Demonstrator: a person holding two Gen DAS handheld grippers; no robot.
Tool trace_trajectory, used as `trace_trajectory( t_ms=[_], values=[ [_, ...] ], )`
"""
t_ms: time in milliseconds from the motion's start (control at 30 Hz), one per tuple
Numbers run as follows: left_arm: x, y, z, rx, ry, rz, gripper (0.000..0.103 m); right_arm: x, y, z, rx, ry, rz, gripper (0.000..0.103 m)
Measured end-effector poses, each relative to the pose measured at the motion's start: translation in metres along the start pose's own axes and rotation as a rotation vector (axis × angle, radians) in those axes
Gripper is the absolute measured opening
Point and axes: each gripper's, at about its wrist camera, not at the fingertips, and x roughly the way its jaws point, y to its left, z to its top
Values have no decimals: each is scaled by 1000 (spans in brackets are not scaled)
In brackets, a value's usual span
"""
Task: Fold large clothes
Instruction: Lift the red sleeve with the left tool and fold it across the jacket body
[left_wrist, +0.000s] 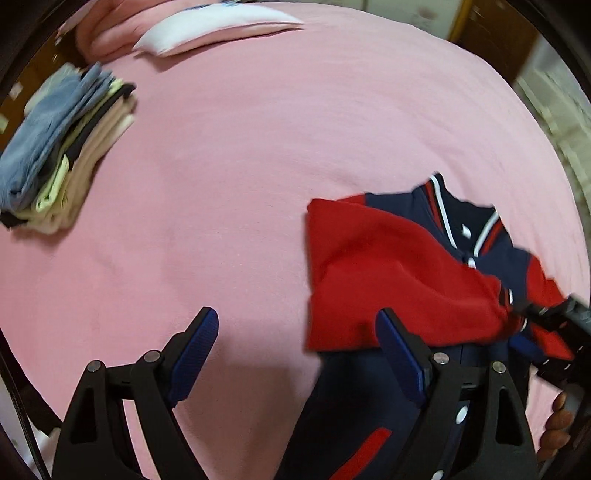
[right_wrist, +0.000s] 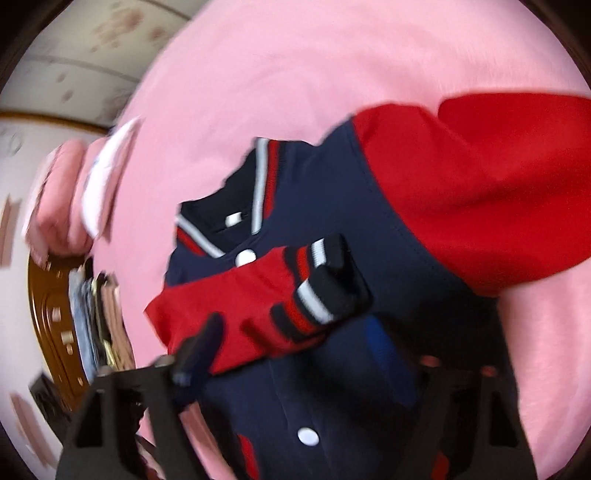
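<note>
A navy and red varsity jacket (left_wrist: 388, 266) with white snaps lies on the pink bed sheet (left_wrist: 258, 147), front up, collar toward the far side. One red sleeve is folded across its chest, ending in a striped cuff (right_wrist: 314, 291). My left gripper (left_wrist: 295, 312) stands open over bare sheet at the jacket's left edge, nothing between its blue pads. My right gripper (right_wrist: 291, 325) hovers over the jacket (right_wrist: 332, 184) with its jaws apart and the folded sleeve between them. That view is blurred and no pad visibly presses the cloth. In the left wrist view, the right gripper (left_wrist: 554, 317) sits by the cuff.
A stack of folded clothes (left_wrist: 62, 147) lies at the sheet's far left, also seen as the stack of folded clothes (right_wrist: 96, 317). A white and pink pillow (left_wrist: 207, 29) rests at the head of the bed. A person's hand (left_wrist: 557, 424) holds the right gripper. Floor tiles show beyond the bed's right edge.
</note>
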Motion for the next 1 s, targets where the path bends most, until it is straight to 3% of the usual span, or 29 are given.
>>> trace_trajectory(
  t_ms=[33,100,167,233,300,367,400,467,500,633,700,733,767,800,833,867,933,967,1000],
  values=[
    [-1,5,-2,-14,4,-6,86,4,-2,1,28,11,-8,47],
    [3,15,-2,-24,17,-2,86,12,-8,2,76,57,4,27],
    [9,9,-4,-6,26,17,86,13,-8,-4,43,95,5,19],
    [12,2,-6,30,32,40,86,4,0,-11,-65,74,-11,18],
    [17,-4,-9,68,45,51,86,-12,10,-21,-236,-16,-53,18],
    [19,-11,-11,100,56,71,86,-25,13,-29,-367,-121,-151,23],
    [19,-14,-12,108,58,79,86,-29,12,-31,-406,-161,-208,29],
    [18,-17,-12,116,53,91,86,-33,4,-26,-406,-171,-283,50],
    [15,-18,-13,112,42,83,86,-37,1,-22,-395,-174,-286,57],
    [4,-18,-10,60,25,-11,85,-63,6,-23,-406,-303,-220,57],
    [4,-21,-8,25,37,-106,85,-66,18,-27,-456,-315,-126,57],
    [7,-24,-7,23,46,-136,85,-61,25,-29,-484,-281,-51,57],
    [11,-29,-6,30,61,-152,85,-50,31,-30,-493,-228,4,51],
    [19,-36,-7,49,81,-147,78,-40,36,-30,-492,-185,34,42],
    [27,-40,-6,68,95,-135,63,-22,41,-32,-494,-112,89,20],
    [35,-45,-7,87,114,-107,56,-7,43,-33,-496,-67,119,12],
    [58,-49,-12,128,167,29,36,14,49,-38,-514,-7,96,10],
    [69,-47,-14,146,182,78,37,20,52,-41,-537,0,69,10],
    [72,-43,-16,138,177,53,37,24,54,-43,-570,-1,29,10]
  ],
)
